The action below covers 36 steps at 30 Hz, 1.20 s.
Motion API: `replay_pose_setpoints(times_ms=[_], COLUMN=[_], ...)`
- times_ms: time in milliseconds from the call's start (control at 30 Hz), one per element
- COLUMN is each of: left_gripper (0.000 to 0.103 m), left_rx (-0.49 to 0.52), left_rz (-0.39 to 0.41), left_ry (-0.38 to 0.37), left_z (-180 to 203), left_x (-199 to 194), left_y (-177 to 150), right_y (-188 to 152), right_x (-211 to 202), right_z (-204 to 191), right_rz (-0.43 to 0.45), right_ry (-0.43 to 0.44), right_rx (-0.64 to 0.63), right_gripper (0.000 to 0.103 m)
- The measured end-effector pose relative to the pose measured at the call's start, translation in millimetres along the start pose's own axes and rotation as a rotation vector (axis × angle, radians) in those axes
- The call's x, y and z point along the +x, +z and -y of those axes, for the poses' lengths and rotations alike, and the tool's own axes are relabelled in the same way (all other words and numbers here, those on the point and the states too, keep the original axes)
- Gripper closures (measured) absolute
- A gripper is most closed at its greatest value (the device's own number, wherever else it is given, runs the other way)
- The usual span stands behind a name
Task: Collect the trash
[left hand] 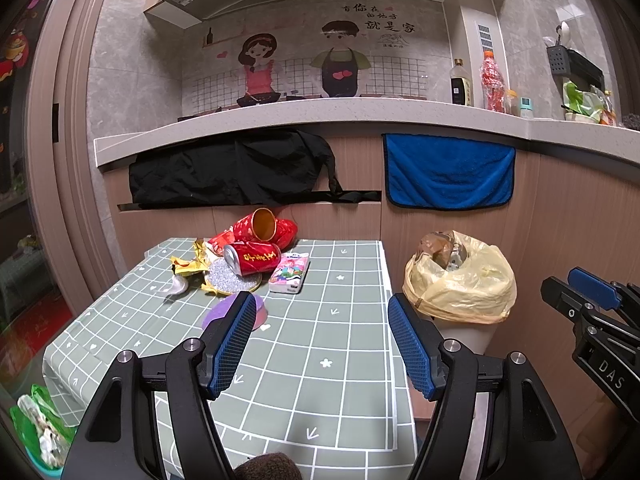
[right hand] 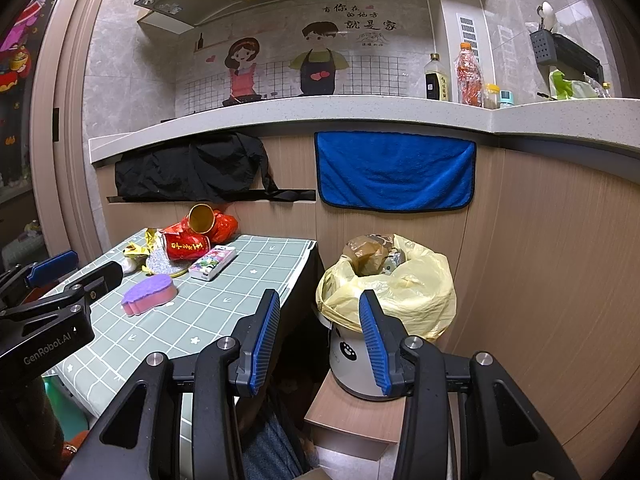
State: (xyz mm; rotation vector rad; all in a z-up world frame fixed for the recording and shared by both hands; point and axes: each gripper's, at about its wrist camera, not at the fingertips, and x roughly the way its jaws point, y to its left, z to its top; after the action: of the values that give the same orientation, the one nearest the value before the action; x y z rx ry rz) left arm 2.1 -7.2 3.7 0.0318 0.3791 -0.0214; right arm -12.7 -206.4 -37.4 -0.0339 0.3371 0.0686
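Kitchen cabinets and a speckled counter (left hand: 360, 114) close off the far side, with a blue towel (left hand: 448, 172) and a black cloth (left hand: 228, 172) hanging from the counter's edge. Your left gripper (left hand: 322, 338) hangs low over the checked green table (left hand: 320, 360), tilted slightly down, jaws wide apart and nothing between them. Your right gripper (right hand: 320, 336) sits off the table's right edge, aimed at the bin (right hand: 352, 360), its jaws also parted and empty.

You have one bin, lined with one yellow bag (right hand: 412, 292) already holding brown crumpled waste. At the table's far end lies the trash: one dented red can (left hand: 252, 258) on its side, one red paper cup (left hand: 260, 226) tipped open towards you, one glittery round pad (left hand: 230, 280), one small printed packet (left hand: 290, 274), gold foil scraps (left hand: 188, 264) whose number is hard to make out, and a white scrap (left hand: 174, 288). Nearer you, one purple-and-pink sponge (right hand: 150, 294) lies flat, just beside the left gripper's fingertip.
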Motion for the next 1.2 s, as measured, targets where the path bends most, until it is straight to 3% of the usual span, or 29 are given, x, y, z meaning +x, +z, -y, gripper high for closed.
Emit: replay_pose_setpoints(times_ms=[467,733,967,1100,1200], left_gripper=[0.034,0.034,0.034,0.034,0.034], left_rx=[-0.027,-0.098,-0.149,-0.124,-0.085], left_rz=[-0.026,-0.087,-0.234,-0.342,-0.407], left_ry=[0.003,-0.011,-0.094,-0.186,-0.202], left_z=[-24,-91,-155,-163,-163], left_x=[23,70,135,176,205], left_y=[8,7,-12,-26,-32], right_y=[21,41,38,28,20], right_x=[33,82,136,161,175], right_z=[-12,-35,-53,-59,-61], right_rz=[0.006,-0.005,-0.065,-0.128,-0.174], right_ry=[0.044,0.114,0.17,0.184,0.192], right_rx=[-0.032,-0.066,-0.074,-0.076,-0.064], right_gripper=[0.063,0.063,0.063,0.063,0.063])
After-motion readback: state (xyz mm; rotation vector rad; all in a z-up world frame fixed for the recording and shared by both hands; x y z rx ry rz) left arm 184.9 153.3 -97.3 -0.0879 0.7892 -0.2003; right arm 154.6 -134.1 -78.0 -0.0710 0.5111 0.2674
